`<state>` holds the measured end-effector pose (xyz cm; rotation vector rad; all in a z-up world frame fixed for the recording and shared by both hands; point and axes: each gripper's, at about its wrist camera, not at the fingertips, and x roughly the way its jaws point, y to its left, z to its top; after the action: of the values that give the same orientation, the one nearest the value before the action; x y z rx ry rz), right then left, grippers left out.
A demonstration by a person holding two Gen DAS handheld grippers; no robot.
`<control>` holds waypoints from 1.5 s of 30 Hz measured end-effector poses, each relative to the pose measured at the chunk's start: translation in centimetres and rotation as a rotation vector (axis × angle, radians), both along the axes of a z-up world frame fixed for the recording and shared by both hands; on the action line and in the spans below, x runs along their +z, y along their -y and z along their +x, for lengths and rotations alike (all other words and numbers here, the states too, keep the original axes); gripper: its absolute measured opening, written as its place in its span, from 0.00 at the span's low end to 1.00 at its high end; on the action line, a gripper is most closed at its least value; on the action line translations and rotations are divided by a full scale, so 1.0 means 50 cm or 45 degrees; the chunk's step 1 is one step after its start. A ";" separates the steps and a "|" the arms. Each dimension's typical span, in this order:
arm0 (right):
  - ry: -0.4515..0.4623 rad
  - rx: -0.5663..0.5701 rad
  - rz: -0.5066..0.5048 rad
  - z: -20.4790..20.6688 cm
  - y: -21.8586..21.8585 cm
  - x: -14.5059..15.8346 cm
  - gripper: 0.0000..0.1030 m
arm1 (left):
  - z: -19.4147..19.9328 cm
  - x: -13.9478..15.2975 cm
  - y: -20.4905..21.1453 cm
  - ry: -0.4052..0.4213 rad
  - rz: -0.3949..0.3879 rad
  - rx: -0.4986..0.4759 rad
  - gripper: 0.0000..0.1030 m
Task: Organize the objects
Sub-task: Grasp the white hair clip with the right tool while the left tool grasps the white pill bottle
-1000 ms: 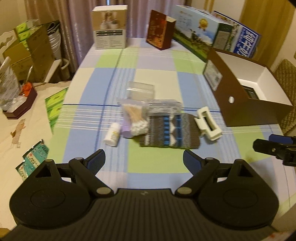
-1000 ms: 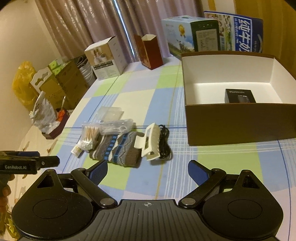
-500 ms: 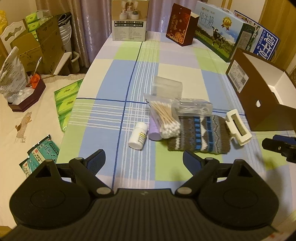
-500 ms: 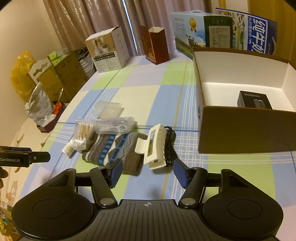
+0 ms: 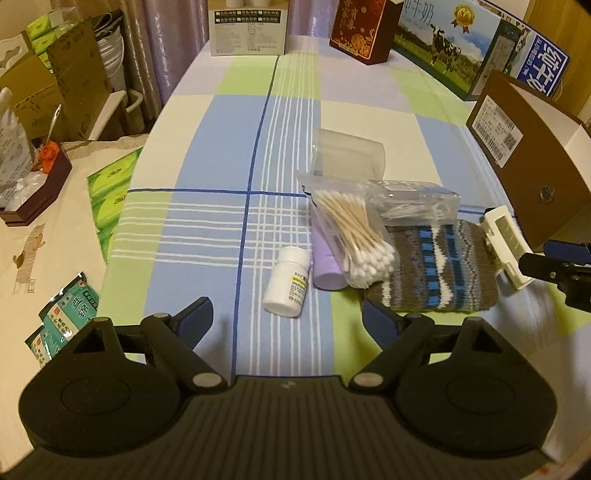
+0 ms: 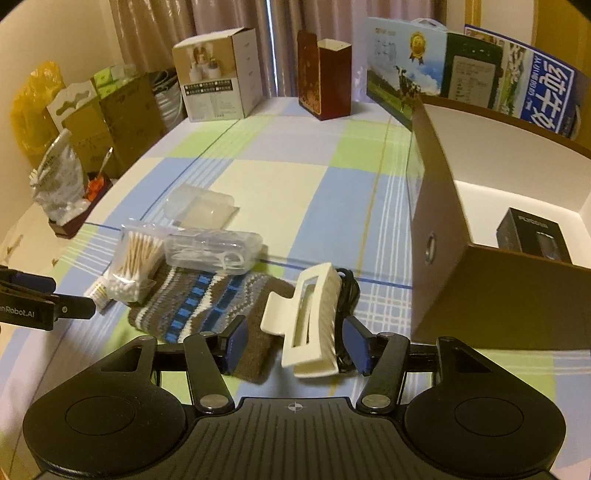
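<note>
A cream hair clip (image 6: 314, 321), at lower centre of the right view, is bracketed by the right gripper (image 6: 295, 341), jaws spread. Light, rigid, slick plastic is judged; its flat sides should be pinched. The left gripper (image 5: 286, 321) is held spread, empty.

At the far end of the table (image 5: 236, 122), spread with a cloth checked in blue, green and cream, a white product box (image 5: 246, 27) stands near the top middle of the left view. A dark red box with gold flowers (image 5: 360, 31) is to its right, and a long milk carton showing a cow (image 5: 448, 48) runs toward the upper right corner. Off the table's left edge are brown cardboard boxes (image 5: 55, 77), green tissue packs (image 5: 110, 184) and small teal packets (image 5: 61, 325). In the right view, a yellow bag (image 6: 31, 107) sits at the left before the curtains (image 6: 192, 18).
</note>
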<state>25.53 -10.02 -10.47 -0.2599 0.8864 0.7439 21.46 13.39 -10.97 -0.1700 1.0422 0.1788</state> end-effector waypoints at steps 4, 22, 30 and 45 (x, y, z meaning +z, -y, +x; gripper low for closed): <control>0.016 0.004 -0.039 0.008 -0.025 -0.018 0.53 | 0.021 -0.015 -0.005 -0.019 0.003 -0.027 0.82; 0.038 -0.109 0.021 0.032 -0.013 -0.010 0.44 | 0.060 -0.048 -0.018 -0.054 0.000 -0.145 0.64; -0.008 -0.196 0.095 0.029 0.037 0.020 0.44 | 0.066 -0.056 -0.019 -0.071 0.004 -0.259 0.25; -0.035 -0.267 0.190 -0.013 0.120 0.063 0.44 | -0.002 -0.003 -0.007 0.009 -0.048 -0.159 0.22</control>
<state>24.87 -16.00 -7.32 -0.0232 0.8643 0.6157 21.36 13.75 -11.10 -0.1394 1.0463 0.0455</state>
